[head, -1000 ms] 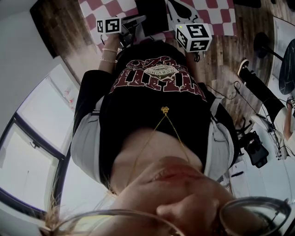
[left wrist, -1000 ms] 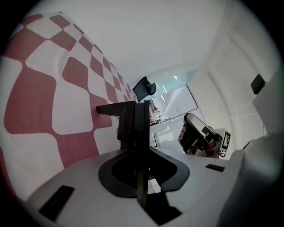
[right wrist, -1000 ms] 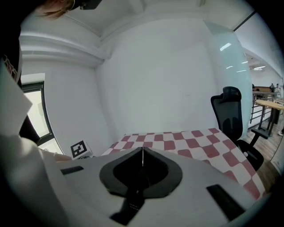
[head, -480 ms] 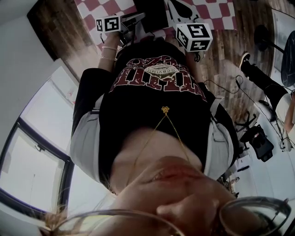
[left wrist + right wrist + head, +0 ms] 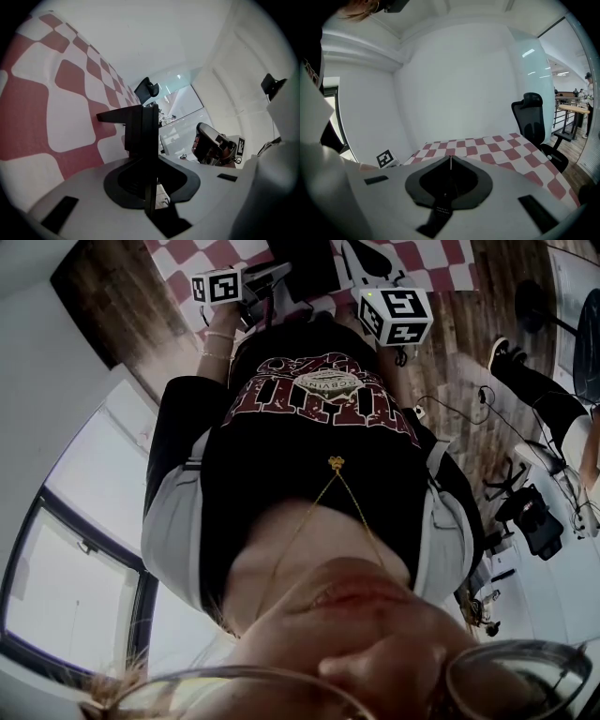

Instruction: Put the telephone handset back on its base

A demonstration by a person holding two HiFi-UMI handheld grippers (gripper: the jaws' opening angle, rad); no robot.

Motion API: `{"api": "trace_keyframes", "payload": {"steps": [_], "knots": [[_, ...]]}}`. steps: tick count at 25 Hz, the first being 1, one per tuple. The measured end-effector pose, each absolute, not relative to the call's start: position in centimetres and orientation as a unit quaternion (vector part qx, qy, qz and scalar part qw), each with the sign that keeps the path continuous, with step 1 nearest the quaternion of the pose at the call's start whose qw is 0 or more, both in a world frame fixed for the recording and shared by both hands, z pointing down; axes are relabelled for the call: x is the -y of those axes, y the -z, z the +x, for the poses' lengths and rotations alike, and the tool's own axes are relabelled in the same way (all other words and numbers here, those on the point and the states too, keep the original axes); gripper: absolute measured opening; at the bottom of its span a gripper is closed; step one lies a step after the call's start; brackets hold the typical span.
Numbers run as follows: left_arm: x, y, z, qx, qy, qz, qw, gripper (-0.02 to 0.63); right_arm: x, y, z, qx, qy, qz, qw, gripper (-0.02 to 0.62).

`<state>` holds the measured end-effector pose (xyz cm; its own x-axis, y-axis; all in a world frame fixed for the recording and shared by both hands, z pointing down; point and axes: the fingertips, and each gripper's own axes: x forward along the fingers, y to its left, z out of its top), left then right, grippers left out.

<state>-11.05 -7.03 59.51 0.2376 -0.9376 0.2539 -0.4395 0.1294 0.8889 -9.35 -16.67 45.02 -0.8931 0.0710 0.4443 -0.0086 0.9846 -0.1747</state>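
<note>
Broadly checkered cloth point(image 5: 497, 146); matte grey right gripper point(image 5: 450, 161).

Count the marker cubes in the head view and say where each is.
2. One marker cube is top left, above the braceleted wrist; the other is top centre-right, above the shirt. Others may be out of frame.

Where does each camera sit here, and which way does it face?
Head view: on the head, down the person's chest to left gripper, right gripper, checkered table.
Left gripper view: along its jaws, table at left, room beyond.
Right gripper view: across table to white wall, office chair; person's hair top left.
Shared: the checkered table.
</note>
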Motion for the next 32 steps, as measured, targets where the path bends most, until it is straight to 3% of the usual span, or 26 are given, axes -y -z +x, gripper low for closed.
{"api": "trace_keyframes", "payload": {"steps": [13, 24, 32], "knots": [[6.9, -59.7, -11.3, 0.614, 0.177, 0.564, 0.523, 0.083, 15.8, -44.7, -8.3, 0.970, -0.089, -0.010, 0.225, 0.021], [6.7, -59.6, -11.5, 0.658, 0.075, 0.539, 0.520, 0.130, 15.5, -44.3, -7.3, 0.972, -0.089, -0.012, 0.218, 0.021], [6.0, -59.6, -11.8, 0.663, 0.075, 0.531, 0.523, 0.130, 15.5, -44.3, -7.0, 0.973, -0.090, -0.012, 0.212, 0.021]]}}
